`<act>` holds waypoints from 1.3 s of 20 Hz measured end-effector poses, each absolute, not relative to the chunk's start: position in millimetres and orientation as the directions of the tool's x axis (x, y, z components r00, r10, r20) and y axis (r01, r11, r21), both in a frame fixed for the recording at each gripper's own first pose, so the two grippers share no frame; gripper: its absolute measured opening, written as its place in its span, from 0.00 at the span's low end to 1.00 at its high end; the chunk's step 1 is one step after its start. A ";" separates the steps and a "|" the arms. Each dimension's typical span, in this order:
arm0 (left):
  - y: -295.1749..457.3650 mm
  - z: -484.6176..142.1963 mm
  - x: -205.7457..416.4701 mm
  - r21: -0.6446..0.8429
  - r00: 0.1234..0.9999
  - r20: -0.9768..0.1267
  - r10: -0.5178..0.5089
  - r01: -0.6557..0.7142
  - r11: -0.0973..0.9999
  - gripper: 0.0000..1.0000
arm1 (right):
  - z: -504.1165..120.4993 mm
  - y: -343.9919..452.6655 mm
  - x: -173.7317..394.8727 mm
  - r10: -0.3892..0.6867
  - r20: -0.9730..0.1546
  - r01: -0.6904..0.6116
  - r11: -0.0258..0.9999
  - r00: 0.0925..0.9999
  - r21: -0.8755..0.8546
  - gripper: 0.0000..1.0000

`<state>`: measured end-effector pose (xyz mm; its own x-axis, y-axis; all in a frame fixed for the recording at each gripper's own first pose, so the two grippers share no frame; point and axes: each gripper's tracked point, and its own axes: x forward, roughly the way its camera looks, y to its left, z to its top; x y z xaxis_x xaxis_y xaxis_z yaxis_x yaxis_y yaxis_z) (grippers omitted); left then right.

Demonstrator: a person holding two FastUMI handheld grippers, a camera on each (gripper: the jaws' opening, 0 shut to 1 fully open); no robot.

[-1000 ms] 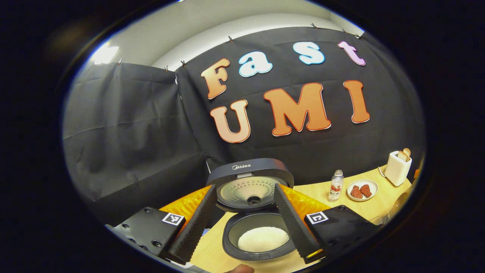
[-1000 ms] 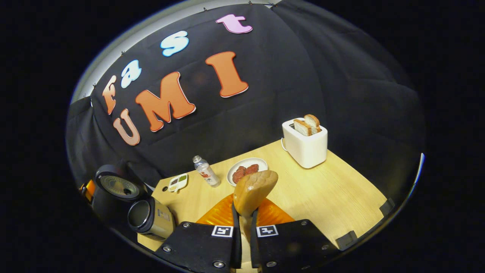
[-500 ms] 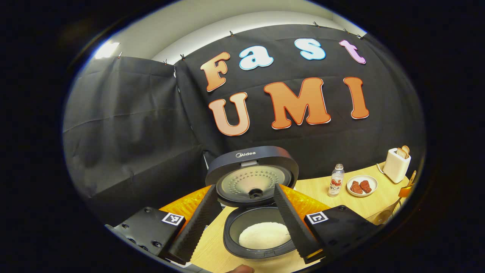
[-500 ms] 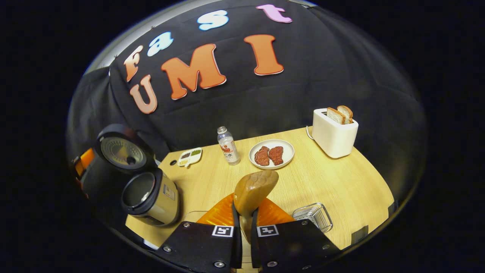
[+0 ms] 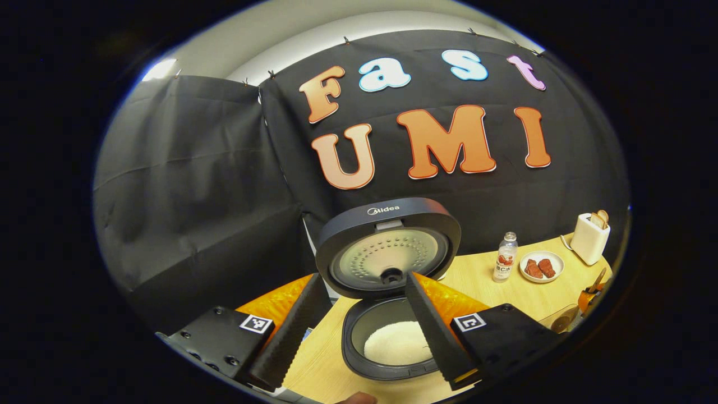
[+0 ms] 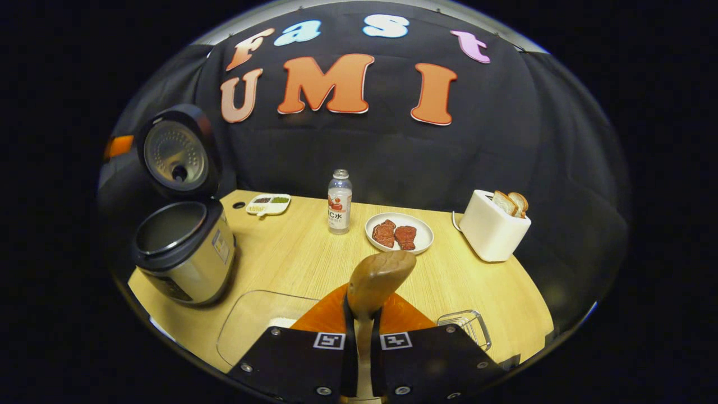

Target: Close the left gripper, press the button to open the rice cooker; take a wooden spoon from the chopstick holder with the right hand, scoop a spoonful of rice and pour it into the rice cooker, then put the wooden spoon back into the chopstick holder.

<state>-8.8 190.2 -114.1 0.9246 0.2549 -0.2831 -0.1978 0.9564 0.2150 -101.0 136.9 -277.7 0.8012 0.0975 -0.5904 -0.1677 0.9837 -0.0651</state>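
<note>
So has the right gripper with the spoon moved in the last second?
Yes. The right gripper, shut on the wooden spoon, has swung left: the toaster slid rightward and the rice cooker came fully into frame.

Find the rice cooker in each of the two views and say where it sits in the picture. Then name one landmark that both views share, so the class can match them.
Left gripper view: the rice cooker sits low at centre, lid up, between the left gripper's spread fingers.
Right gripper view: the rice cooker stands at the left on the table, lid up.
Shared landmark: the plate of meat beside the bottle.
</note>
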 end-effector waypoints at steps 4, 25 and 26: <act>189.5 -116.1 1.5 0.215 0.934 -0.284 0.219 -0.160 0.963 1.00 | -290.1 134.7 -110.4 0.043 -0.544 -0.120 0.987 0.838 -0.105 0.09; 184.9 -135.4 22.4 0.177 0.937 -0.320 0.142 -0.088 0.980 1.00 | -300.3 220.3 -138.4 0.212 -0.538 -0.131 0.974 0.816 0.184 0.08; 186.7 -137.0 21.0 0.172 0.935 -0.324 0.145 -0.092 0.981 1.00 | -301.2 225.3 -137.1 0.225 -0.548 -0.109 0.966 0.806 0.236 0.08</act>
